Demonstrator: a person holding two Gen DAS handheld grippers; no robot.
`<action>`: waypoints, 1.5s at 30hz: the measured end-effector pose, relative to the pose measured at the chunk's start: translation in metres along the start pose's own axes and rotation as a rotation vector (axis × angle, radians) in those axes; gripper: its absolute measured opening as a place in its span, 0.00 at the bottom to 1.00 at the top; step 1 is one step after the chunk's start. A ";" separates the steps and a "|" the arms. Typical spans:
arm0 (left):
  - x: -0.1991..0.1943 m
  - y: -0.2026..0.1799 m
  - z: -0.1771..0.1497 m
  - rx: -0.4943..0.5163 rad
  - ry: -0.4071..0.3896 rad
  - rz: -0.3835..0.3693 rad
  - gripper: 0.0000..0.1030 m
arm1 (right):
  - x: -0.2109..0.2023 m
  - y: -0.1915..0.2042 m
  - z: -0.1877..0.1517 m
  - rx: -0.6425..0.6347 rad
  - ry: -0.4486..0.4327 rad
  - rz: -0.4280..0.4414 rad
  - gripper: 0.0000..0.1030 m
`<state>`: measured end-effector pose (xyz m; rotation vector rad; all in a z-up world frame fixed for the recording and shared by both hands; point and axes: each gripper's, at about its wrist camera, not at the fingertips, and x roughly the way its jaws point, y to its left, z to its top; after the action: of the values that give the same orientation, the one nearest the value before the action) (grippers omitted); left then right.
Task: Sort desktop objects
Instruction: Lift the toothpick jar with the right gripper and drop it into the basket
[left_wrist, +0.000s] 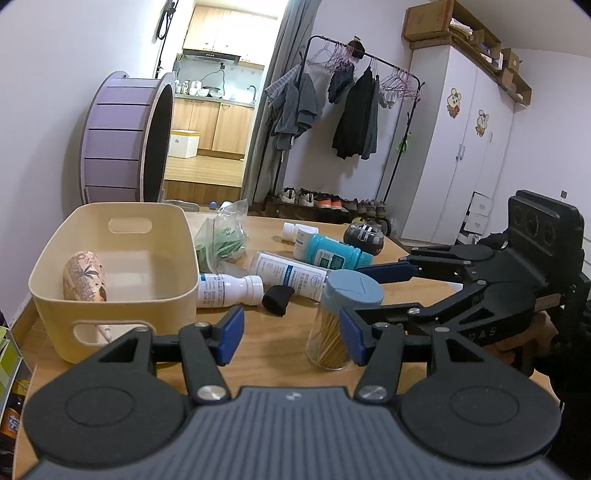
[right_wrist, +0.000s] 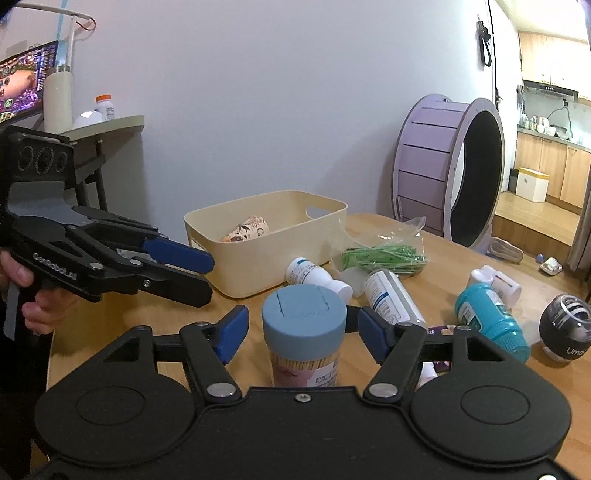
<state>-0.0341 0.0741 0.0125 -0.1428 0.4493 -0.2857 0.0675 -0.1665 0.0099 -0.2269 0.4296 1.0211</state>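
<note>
Blue pads of my right tool stand spread on either side of the toothpick jar, not yet pressing it. The jar stands upright on the bench, long axis vertical, dead ahead between the fingers. My left tool is also released, with the jar just off its right pad, so the right one is better placed. The cream bin waits beyond the jar, to the left.

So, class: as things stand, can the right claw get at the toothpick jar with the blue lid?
Probably yes. The toothpick jar stands upright between the open fingers of the right claw, nothing lying between them. The left claw hovers off to one side, clear of it.
</note>
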 end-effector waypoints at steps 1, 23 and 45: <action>-0.001 0.001 0.000 -0.001 -0.001 0.002 0.54 | 0.001 0.000 0.000 0.004 0.004 0.002 0.57; -0.056 0.028 0.008 -0.028 -0.126 0.310 0.57 | 0.031 -0.006 0.084 0.040 -0.054 0.034 0.47; -0.063 0.059 0.014 -0.111 -0.114 0.391 0.60 | 0.219 0.009 0.143 -0.057 0.126 0.083 0.47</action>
<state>-0.0680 0.1505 0.0392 -0.1753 0.3701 0.1308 0.1927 0.0617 0.0400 -0.3281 0.5276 1.1049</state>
